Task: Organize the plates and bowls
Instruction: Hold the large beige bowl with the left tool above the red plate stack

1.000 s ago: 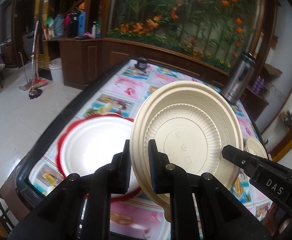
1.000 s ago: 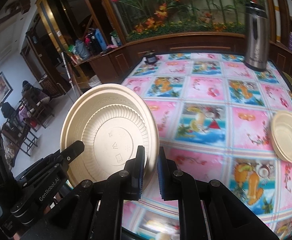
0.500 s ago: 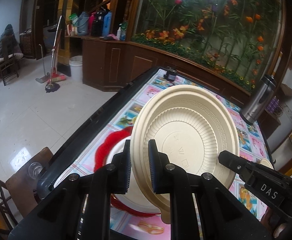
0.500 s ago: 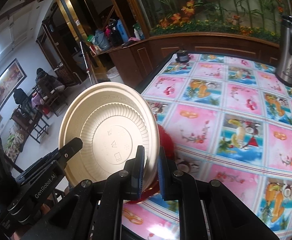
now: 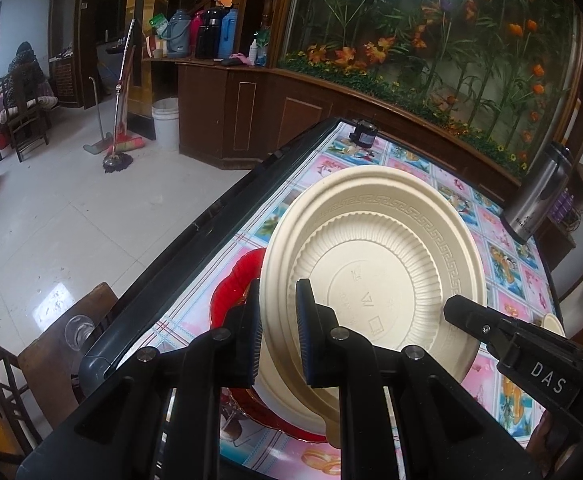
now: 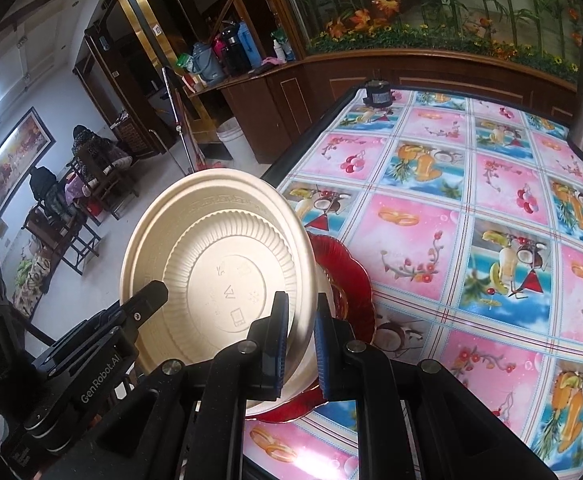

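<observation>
I am holding the cream plate upright with both hand-held grippers, left and right, each clamped on its rim, over the red plate on the surface; probably stacking remains.

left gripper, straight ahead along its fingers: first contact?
Apart from the beige plate the left gripper already clamps, probably the red plate on the tablecloth just beyond, though depth is unclear.
</observation>
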A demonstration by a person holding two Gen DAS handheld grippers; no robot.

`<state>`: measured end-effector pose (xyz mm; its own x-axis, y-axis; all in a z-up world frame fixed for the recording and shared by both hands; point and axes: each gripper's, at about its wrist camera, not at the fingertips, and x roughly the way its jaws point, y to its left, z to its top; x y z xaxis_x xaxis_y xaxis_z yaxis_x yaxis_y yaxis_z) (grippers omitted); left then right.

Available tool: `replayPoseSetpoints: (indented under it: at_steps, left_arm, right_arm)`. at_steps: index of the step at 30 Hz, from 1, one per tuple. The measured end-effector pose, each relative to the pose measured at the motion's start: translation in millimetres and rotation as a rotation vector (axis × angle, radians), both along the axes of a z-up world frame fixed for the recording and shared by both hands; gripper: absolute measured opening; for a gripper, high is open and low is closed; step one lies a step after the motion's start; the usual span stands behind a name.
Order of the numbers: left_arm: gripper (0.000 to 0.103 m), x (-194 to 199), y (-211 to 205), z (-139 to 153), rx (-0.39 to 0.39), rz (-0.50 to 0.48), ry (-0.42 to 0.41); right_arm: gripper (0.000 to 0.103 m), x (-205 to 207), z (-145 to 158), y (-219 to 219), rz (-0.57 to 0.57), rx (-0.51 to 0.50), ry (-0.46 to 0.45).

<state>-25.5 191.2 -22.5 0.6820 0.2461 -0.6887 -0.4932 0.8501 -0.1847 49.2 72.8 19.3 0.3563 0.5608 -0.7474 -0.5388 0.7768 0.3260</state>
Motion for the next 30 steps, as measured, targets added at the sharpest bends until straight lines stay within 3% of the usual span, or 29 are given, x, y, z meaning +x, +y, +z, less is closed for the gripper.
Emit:
replayPoseSetpoints:
  at_steps: [30]
  left_arm:
    - [0.013,10,13,-16,0.009,0.016,0.05]
  right_arm:
    - [0.012,4,-11,23,0.02,-0.056,0.02]
